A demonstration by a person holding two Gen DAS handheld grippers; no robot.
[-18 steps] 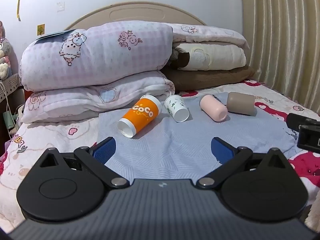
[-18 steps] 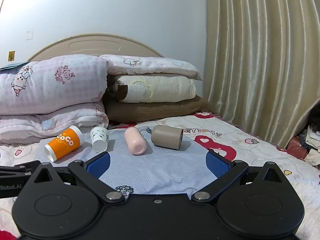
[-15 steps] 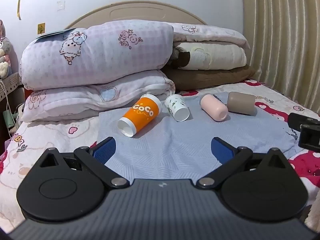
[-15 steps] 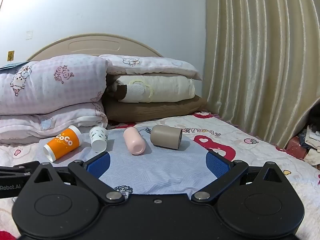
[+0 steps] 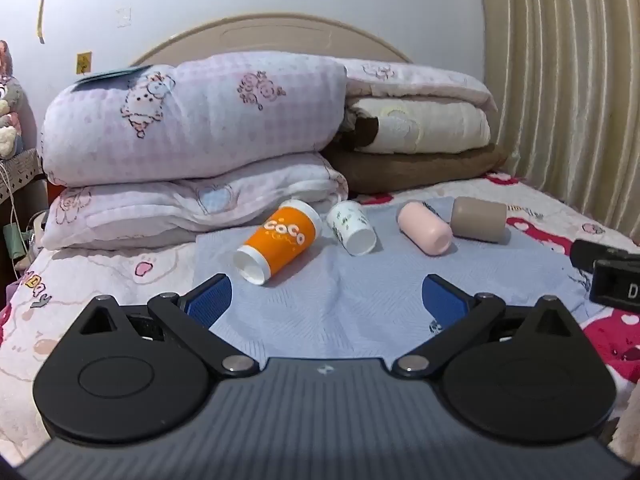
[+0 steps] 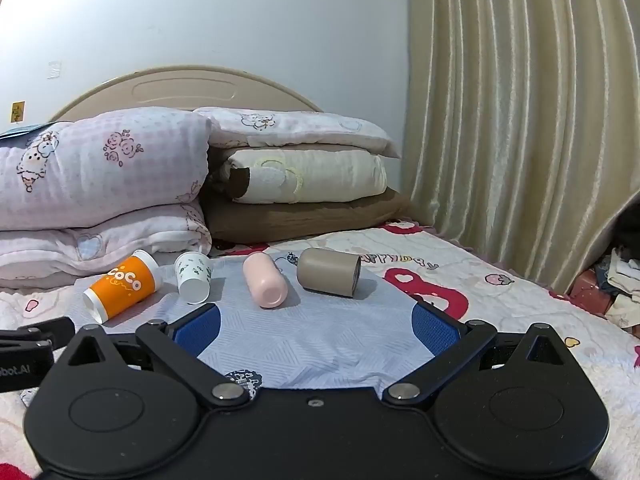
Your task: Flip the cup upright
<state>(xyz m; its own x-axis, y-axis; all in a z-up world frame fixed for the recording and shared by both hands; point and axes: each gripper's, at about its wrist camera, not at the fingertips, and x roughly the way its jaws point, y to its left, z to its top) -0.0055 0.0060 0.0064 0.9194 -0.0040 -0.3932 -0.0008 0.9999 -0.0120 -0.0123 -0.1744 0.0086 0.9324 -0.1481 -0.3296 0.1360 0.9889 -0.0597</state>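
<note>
1. Cups, four of them, lie on their sides in a row on the pale blue-grey cloth (image 5: 352, 304) spread over the bed: an orange paper cup with white rims (image 5: 280, 246), a small white paper cup with green sprigs (image 5: 352, 228), a smooth pink plastic cup (image 5: 424, 229) and a taupe cylindrical cup (image 5: 478, 220).
2. Left gripper (image 5: 326, 294) has its blue-padded fingers spread wide, holding nothing and touching nothing; it hangs over the near part of the cloth, well short of the orange cup.
3. Right gripper (image 6: 316, 326) is likewise wide apart and empty, with the pink cup (image 6: 266, 284) and taupe cup (image 6: 329, 272) beyond its fingers.
4. Compared with half a second ago, both cameras sit slightly nearer the cups; the cups themselves have not moved.
5. "CoCo" is printed in white on the orange cup (image 6: 122, 284). In the right wrist view, the left gripper's body at the left edge shows the partial lettering "bot.AI". Folded pink checked quilts (image 5: 192, 128) are stacked behind the row.
</note>
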